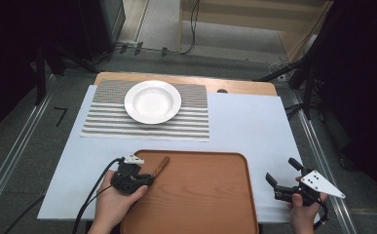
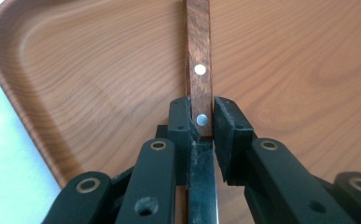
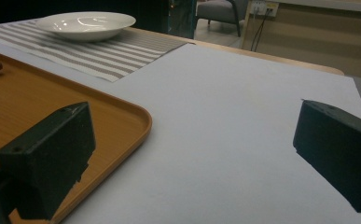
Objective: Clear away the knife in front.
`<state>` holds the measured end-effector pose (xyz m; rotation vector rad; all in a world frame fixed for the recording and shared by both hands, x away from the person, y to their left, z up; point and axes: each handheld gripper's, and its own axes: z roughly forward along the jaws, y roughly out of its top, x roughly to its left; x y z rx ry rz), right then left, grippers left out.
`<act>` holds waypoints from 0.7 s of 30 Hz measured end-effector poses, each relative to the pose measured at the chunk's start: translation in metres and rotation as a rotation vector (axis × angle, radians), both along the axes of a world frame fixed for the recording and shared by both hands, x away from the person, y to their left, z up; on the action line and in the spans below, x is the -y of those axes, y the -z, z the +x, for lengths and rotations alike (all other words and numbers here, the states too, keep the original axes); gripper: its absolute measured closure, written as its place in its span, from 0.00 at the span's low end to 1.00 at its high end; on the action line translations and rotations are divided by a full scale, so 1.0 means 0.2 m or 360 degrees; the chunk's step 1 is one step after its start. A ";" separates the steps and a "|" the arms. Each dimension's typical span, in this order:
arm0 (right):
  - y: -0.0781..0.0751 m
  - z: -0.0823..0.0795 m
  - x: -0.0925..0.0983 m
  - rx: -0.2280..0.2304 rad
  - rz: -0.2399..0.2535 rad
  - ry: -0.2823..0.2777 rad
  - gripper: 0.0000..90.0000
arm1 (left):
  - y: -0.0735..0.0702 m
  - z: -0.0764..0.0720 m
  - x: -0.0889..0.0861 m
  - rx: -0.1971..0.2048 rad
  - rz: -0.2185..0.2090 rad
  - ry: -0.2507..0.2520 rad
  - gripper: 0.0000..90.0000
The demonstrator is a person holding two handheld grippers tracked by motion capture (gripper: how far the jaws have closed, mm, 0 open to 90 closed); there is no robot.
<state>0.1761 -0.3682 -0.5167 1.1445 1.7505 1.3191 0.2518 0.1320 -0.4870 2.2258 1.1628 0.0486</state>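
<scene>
A knife with a riveted brown wooden handle point(image 1: 161, 165) point(image 2: 199, 56) lies in the near left corner of the wooden tray point(image 1: 200, 195) point(image 2: 99, 84). My left gripper point(image 1: 148, 178) point(image 2: 201, 122) is shut on the knife where the handle meets the dark blade, with a pad pressing on each side. The blade runs back under the jaws. My right gripper point(image 1: 281, 170) point(image 3: 194, 154) is open and holds nothing, low over the white sheet point(image 1: 244, 126) just right of the tray.
A white plate point(image 1: 153, 101) point(image 3: 87, 23) sits on a striped placemat point(image 1: 108, 122) point(image 3: 99, 53) at the far left of the table. The tray's raised rim runs close beside the knife. A cable trails from the left gripper off the near edge.
</scene>
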 end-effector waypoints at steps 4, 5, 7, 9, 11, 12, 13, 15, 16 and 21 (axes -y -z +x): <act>0.00 0.00 0.00 0.0002 0.0003 0.0003 0.00 | -0.01 0.00 0.00 0.0077 0.0024 -0.0038 0.74; 0.00 0.00 0.00 0.0003 0.0003 0.0002 0.00 | -0.02 0.00 0.00 0.0100 0.0004 -0.0044 0.72; 0.00 0.00 0.00 0.0001 0.0002 0.0003 0.00 | -0.04 0.00 0.00 0.0153 -0.0026 -0.0034 0.72; 0.00 0.00 0.00 0.0002 0.0001 0.0000 0.00 | -0.06 0.00 0.01 0.0181 -0.0062 0.0026 0.88; 0.00 0.00 0.00 0.0002 0.0001 0.0000 0.00 | -0.06 0.00 0.04 0.0177 -0.0090 0.0106 0.94; 0.00 0.00 0.00 0.0000 0.0001 0.0003 0.00 | -0.06 0.00 0.05 0.0173 -0.0096 0.0139 1.00; 0.00 0.00 0.00 0.0000 0.0002 0.0003 0.00 | -0.05 0.00 0.07 0.0170 -0.0097 0.0160 1.00; 0.00 0.00 0.00 0.0000 0.0001 0.0003 0.00 | -0.03 0.01 0.10 0.0151 -0.0058 0.0187 1.00; 0.00 0.00 0.00 0.0001 0.0001 0.0001 0.00 | -0.01 0.02 0.10 0.0140 -0.0034 0.0191 1.00; 0.00 0.00 0.00 -0.0001 0.0000 0.0003 0.00 | 0.03 0.05 0.10 0.0123 0.0020 0.0157 1.00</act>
